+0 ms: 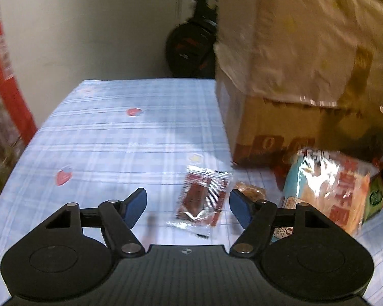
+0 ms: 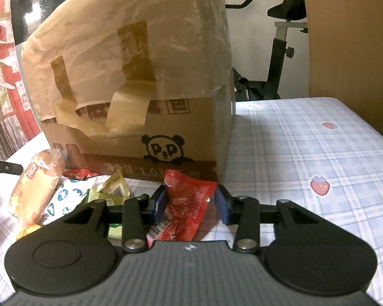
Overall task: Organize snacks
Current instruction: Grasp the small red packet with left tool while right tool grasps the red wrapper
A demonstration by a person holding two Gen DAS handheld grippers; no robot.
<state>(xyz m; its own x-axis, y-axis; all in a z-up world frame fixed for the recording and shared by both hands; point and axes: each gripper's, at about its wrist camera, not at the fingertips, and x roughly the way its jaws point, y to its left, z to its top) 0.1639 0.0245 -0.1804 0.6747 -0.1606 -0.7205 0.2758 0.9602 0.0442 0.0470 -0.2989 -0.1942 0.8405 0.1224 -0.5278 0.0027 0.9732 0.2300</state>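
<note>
In the left wrist view my left gripper (image 1: 187,205) is open and empty, low over the blue checked tablecloth (image 1: 109,137). A clear-and-red snack sachet (image 1: 203,197) lies between its fingers, slightly right of centre. A small brown pastry (image 1: 251,191) sits by the right finger. A large shiny bread pack (image 1: 329,188) lies further right. In the right wrist view my right gripper (image 2: 191,204) has its jaws around a red snack packet (image 2: 186,204); the left pad touches it and a gap shows at the right pad. A bread roll pack (image 2: 38,191) and several small packets (image 2: 107,191) lie to the left.
A large cardboard box (image 2: 166,137) with a panda print and paper cover stands just behind the snacks; it also shows in the left wrist view (image 1: 293,102). An exercise bike (image 2: 280,58) stands beyond the table. The tablecloth (image 2: 306,153) stretches to the right.
</note>
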